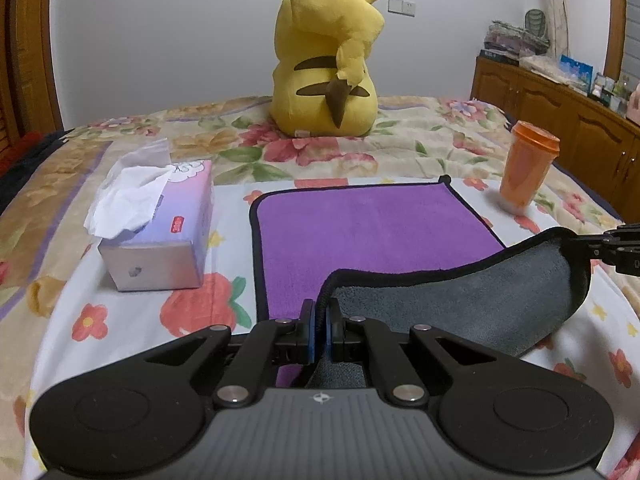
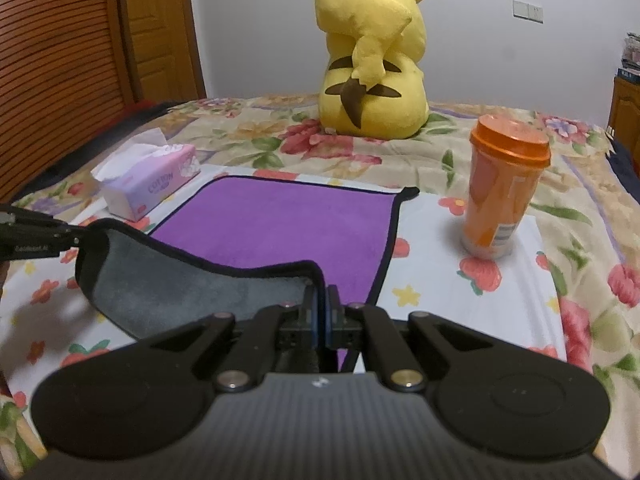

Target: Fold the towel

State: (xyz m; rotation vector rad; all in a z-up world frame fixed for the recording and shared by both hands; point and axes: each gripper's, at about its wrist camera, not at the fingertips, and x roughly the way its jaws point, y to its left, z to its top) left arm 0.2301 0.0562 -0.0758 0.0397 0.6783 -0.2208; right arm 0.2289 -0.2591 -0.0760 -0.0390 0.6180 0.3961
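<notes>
Towel [image 1: 360, 228] near corners pinched — left claw [image 1: 320, 332], right claw [image 2: 320, 320].

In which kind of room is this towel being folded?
Most likely a bedroom. The towel lies on a bed with a floral cover, a yellow plush toy sits on it, and a wooden cabinet stands beside.

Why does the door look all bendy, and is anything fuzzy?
Right wrist view: the fisheye lens curves the door near the frame's edge, and the bedspread at lower left is blurred. Left wrist view: the wall bows at the left edge, and the corners go black.
</notes>
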